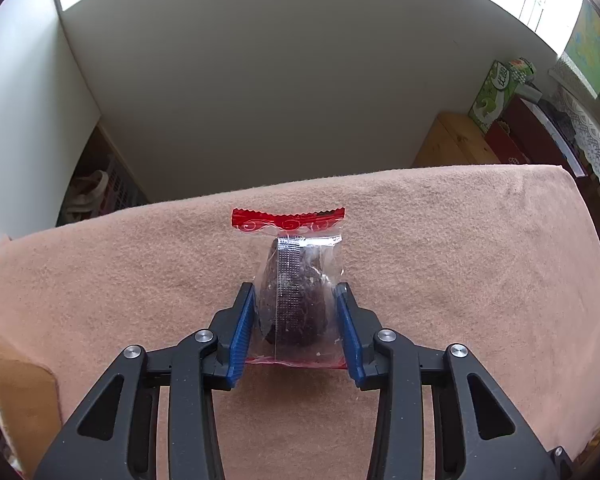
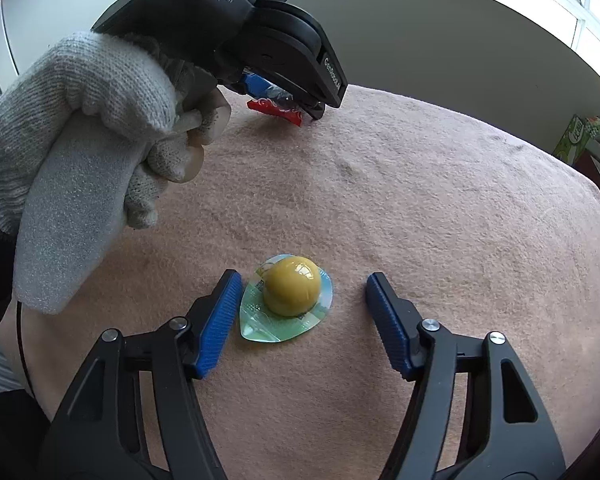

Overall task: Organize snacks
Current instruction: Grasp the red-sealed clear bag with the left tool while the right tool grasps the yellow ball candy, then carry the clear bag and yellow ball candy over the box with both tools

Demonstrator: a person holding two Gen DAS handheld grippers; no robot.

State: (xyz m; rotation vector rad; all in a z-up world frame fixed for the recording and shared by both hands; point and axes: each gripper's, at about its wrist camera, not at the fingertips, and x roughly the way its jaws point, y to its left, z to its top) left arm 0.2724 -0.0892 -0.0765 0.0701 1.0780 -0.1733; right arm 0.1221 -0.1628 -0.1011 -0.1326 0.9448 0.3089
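A clear packet with red crimped ends (image 1: 296,300) holds a dark round cake and lies on the pink cloth (image 1: 460,260). My left gripper (image 1: 294,286) stands over it, its blue pads pressed against both sides of the wrapper. In the right wrist view that same packet (image 2: 278,111) shows as a red end under the left gripper (image 2: 288,98), held by a gloved hand (image 2: 80,120). A yellow jelly cup (image 2: 292,290) with a green-printed foil rim sits between the fingers of my right gripper (image 2: 303,276). Its left pad is close to the rim, its right pad well apart.
A cardboard box (image 1: 24,392) stands at the table's left edge. Beyond the far edge are a grey wall, a wooden cabinet (image 1: 452,144) and a green carton (image 1: 494,92) at the right. The cloth (image 2: 440,200) spreads wide to the right of the jelly cup.
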